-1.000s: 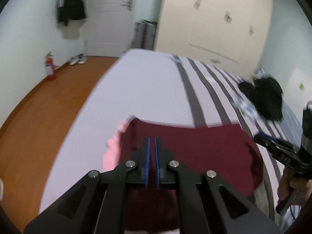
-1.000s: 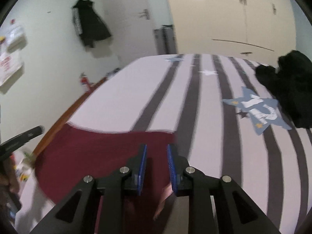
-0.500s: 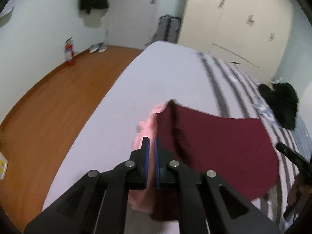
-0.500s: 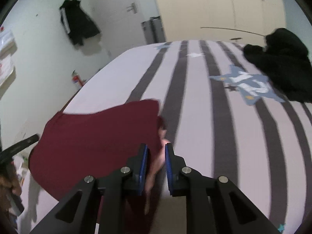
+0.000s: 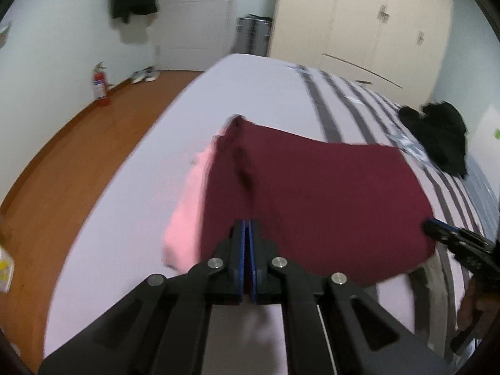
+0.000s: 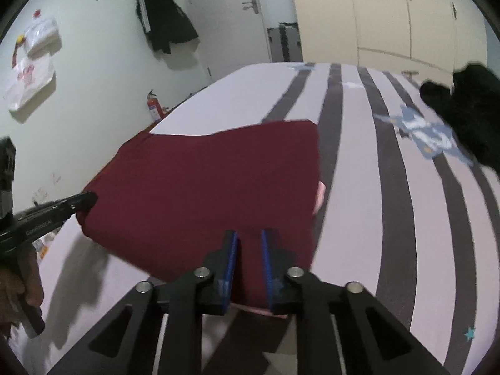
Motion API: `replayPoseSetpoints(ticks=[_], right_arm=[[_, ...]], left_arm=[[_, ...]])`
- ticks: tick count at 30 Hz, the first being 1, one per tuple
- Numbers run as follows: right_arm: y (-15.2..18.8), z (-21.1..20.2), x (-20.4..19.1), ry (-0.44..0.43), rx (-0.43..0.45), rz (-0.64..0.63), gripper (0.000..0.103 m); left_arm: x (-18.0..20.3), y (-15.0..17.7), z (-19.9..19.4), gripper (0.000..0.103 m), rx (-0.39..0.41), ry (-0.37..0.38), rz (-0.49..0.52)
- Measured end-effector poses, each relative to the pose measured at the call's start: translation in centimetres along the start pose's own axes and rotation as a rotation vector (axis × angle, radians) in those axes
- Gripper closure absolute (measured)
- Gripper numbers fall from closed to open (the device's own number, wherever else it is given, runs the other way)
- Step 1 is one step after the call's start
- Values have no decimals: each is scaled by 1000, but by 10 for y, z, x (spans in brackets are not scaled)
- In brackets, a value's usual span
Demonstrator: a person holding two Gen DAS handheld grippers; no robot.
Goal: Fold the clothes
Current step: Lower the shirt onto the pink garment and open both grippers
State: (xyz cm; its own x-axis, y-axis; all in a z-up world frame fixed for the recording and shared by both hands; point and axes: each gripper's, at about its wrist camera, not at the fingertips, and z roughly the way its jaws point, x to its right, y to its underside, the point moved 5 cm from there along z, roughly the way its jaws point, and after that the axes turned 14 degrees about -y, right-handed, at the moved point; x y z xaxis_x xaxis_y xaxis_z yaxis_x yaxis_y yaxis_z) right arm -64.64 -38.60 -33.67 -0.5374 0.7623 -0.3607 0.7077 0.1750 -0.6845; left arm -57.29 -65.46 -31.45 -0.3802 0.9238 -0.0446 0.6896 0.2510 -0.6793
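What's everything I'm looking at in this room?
maroon garment: one, dark red, on the bed
pink cloth: one, pink, under it
bed: one, pale with grey stripes, centre
black clothes pile: one, black, bed's far right
fire extinguisher: one, red, floor by wall
jacket: one, black, hanging on wall
wardrobe: one, cream, back wall
shoes: one pair, white, by door
left tool: one, black, shut on garment
right tool: one, black, jaws just closed further, garment between them

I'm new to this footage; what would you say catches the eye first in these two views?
A maroon garment dominates both views, spread over the near end of the striped bed, with a pink layer peeking out at its edge. The left gripper is shut on its near edge. A heap of black clothes lies at the bed's far right.
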Motion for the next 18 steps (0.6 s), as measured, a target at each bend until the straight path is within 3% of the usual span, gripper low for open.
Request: replayPoseSetpoints(ticks=[4,8,9,10,11,14,18], right_arm=[[-12,-31,21,35,57,70,89],[-16,-80,30,71,80,66,88],[-14,-95,28,71,84,47,83],[-11,-110,25,73,89,27,76],[-6,-127,20,78,95,6,63],[10,-174,6,52,121,-41,44],[45,-241,-15,3,114,-130,28]], left_arm=[[-1,-6,-36,96,32,-12,-2],[21,3,-100,76,72,-14,33],[29,7,-120,71,83,-19,35],[36,11,-137,58,90,-24,33],[44,19,-159,47,97,-28,16],[68,42,-211,21,88,-52,-35],[106,83,-279,13,75,-114,-66]])
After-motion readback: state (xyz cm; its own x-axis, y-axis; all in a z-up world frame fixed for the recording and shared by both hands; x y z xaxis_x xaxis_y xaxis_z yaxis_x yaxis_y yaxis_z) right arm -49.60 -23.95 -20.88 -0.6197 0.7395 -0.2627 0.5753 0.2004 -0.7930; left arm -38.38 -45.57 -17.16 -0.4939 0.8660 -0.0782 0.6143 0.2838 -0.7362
